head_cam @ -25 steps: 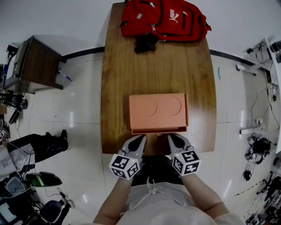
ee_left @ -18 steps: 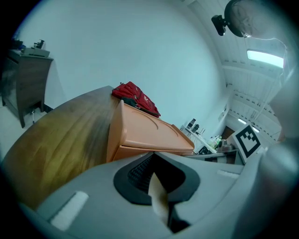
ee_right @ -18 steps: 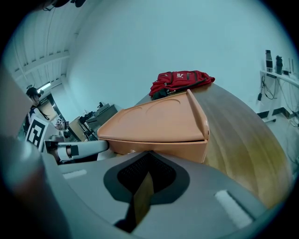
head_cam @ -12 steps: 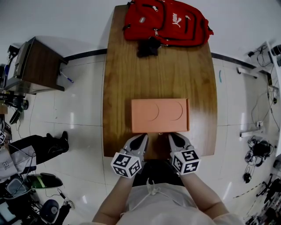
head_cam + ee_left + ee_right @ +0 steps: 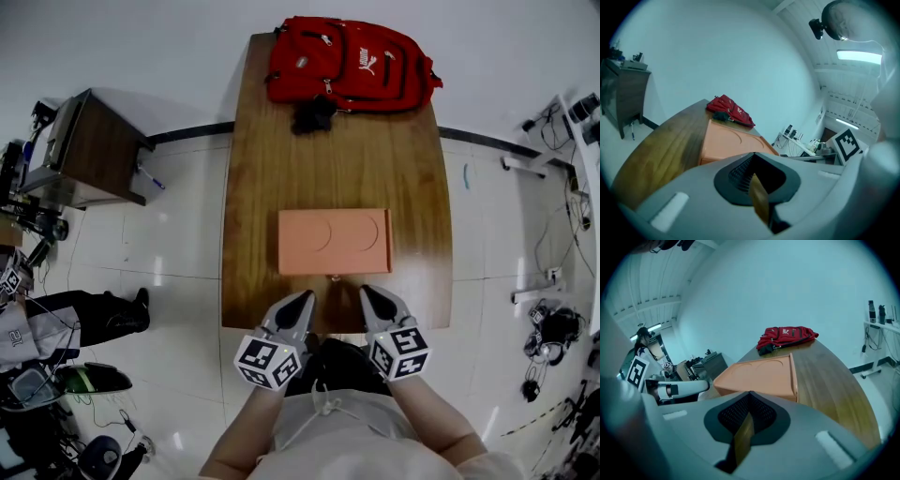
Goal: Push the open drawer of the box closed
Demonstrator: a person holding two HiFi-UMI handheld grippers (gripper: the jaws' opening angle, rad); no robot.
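Note:
The orange box lies flat in the middle of the wooden table, its drawer flush with the front face and a small knob showing there. My left gripper and right gripper are both shut and empty. They hover over the table's near edge, a short gap from the box front, one on each side of the knob. In the left gripper view the box lies just beyond my left gripper. In the right gripper view the box lies ahead of my right gripper.
A red backpack and a black item lie at the table's far end. A dark side cabinet stands on the floor at left, with a person's legs below it. Cables and gear litter the floor at right.
The drawer, slightly open a second ago, is now flush with the box. Both grippers pressed against its front, then drew back a little toward the table's near edge.

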